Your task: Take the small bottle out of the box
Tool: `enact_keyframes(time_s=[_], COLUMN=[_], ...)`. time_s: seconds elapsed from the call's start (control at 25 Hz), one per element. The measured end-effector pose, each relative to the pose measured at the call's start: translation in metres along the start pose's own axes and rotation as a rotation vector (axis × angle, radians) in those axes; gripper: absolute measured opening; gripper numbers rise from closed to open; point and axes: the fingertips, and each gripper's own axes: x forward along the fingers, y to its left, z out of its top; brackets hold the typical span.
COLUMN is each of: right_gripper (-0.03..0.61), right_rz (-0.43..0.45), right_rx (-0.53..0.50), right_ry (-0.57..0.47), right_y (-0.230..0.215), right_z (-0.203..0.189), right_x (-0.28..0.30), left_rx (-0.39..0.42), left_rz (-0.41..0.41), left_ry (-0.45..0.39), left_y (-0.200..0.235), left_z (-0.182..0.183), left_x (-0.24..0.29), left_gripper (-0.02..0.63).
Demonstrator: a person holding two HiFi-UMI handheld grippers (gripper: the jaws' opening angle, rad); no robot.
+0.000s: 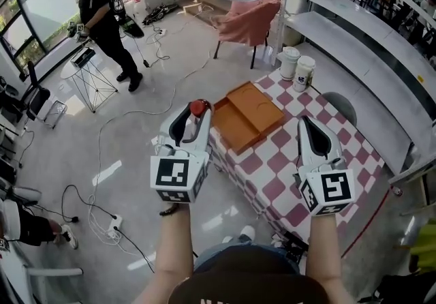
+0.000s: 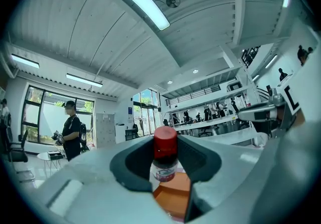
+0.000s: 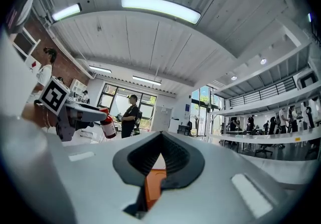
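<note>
Two white tubs (image 1: 304,72) stand on the checkered table (image 1: 272,190).

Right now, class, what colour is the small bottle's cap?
Red. The cap of the small bottle shows best in the left gripper view.

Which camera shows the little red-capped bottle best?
The left gripper view: the small bottle stands close up in the left gripper, cap and label clear. The head view shows mostly its red cap; the right gripper view shows it small, far left.
</note>
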Motion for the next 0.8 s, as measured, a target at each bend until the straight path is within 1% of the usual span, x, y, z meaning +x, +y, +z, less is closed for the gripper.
enact_keyframes(time_s=[0.24,0.36,0.8], right_gripper=[0.000,-0.002,-0.002], right_rz=[-0.026,-0.036,-0.051], right_rx=[0.005,-0.013,-0.036], right_ry=[-0.008,0.000,-0.012], right_y=[-0.005,-0.006,-0.010], right_z=[0.004,0.007,0.018], right_x=[-0.006,-0.007,-0.004], left_rx=[-0.004,0.002,0.016], left_rz=[0.002,-0.008,-0.009], left_ry=[-0.012,-0.016,-0.029], left_y=[-0.001,-0.004,-0.008], left_z=[0.007,0.010,0.014], left_x=[0.000,0.000,-0.001], left_gripper=[0.146,0.146,0.146])
